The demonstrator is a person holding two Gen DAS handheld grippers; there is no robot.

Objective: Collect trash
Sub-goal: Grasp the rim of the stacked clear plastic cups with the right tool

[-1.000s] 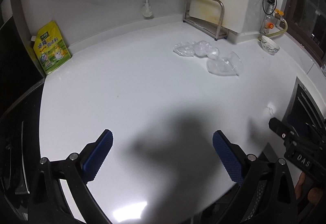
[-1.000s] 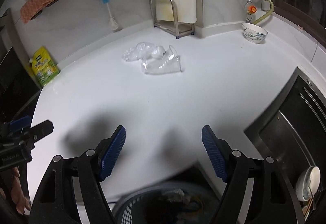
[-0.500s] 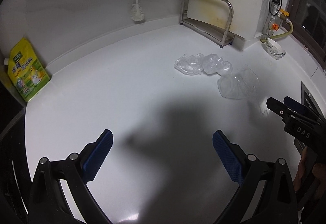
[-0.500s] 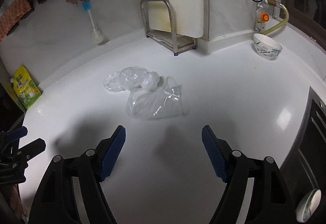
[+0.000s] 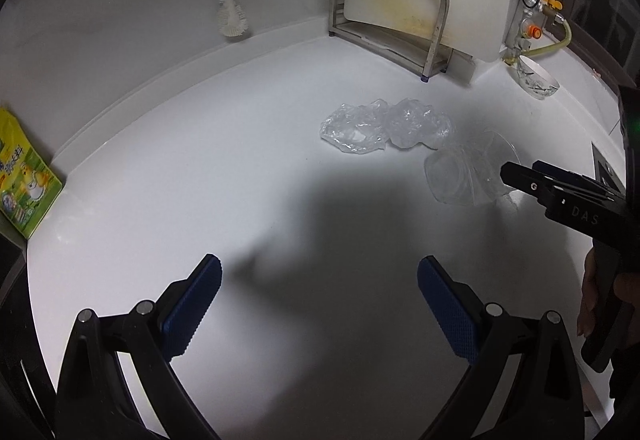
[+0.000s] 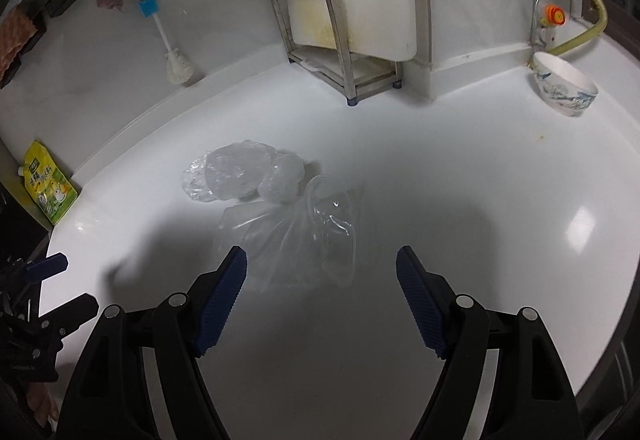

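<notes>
2 pieces of clear trash lay on the white counter [image 6: 460, 200]. The right claw [image 6: 321, 294] was spread wide and empty, with the plastic bag [image 6: 296, 240] just ahead between its fingers and the crumpled wrap [image 6: 236, 176] beyond, to the left. The left claw [image 5: 319, 306] gaped wide too, well short of both.

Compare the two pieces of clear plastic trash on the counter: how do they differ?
The flat plastic bag lies spread out and smooth, directly before the open right tool; the crumpled plastic wrap is bunched into wrinkled lumps, farther back toward the wall. The bag looks larger. Both are transparent, rest on the white counter, and lie ungrasped.
</notes>
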